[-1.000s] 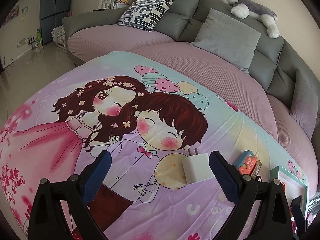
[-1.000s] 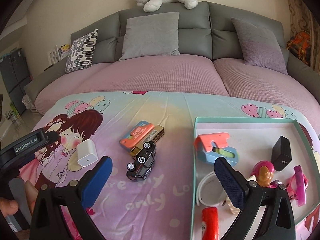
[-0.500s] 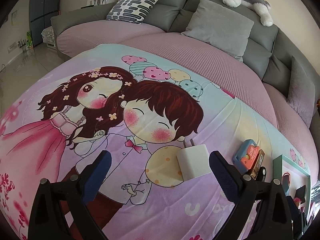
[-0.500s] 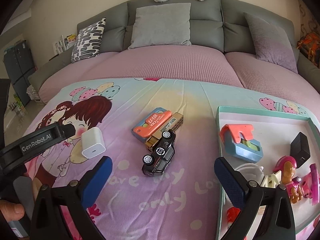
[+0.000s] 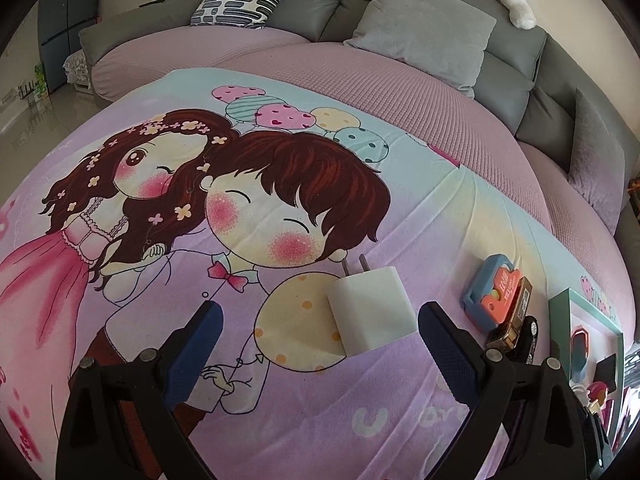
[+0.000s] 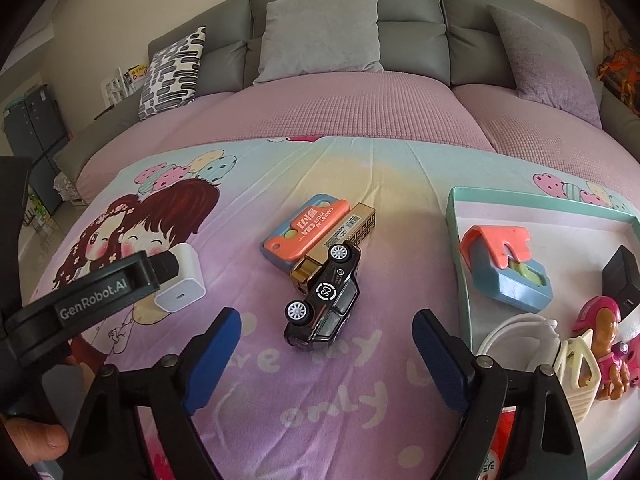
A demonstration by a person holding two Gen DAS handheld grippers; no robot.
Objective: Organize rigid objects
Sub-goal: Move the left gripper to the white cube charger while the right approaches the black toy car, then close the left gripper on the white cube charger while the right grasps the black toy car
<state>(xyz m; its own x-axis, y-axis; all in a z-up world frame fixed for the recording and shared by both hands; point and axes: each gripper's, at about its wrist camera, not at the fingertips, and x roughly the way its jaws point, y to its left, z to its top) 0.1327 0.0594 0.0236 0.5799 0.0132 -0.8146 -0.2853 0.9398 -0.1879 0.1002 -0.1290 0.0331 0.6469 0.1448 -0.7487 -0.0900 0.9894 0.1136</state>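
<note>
A white charger plug (image 5: 370, 308) lies on the cartoon sheet, just ahead of my open left gripper (image 5: 320, 328), nearer its right finger. It also shows in the right wrist view (image 6: 182, 280), partly behind the left gripper's finger (image 6: 116, 284). My open right gripper (image 6: 326, 336) hovers just short of a black toy car (image 6: 326, 300). The car lies against a gold box (image 6: 340, 240) and a blue-and-orange case (image 6: 308, 228). A teal-rimmed tray (image 6: 456, 232) at the right holds several toys.
The tray holds a blue-and-orange toy (image 6: 506, 268), a black block (image 6: 622, 276), a white cable (image 6: 520, 332) and a pink figure (image 6: 604, 336). Behind the sheet is a pink sofa seat (image 6: 340, 108) with grey cushions (image 6: 320, 32).
Both grippers have moved forward and lower. The charger plug now sits closer to the left gripper's fingers, and the toy car closer to the right gripper's. Both stayed open.
</note>
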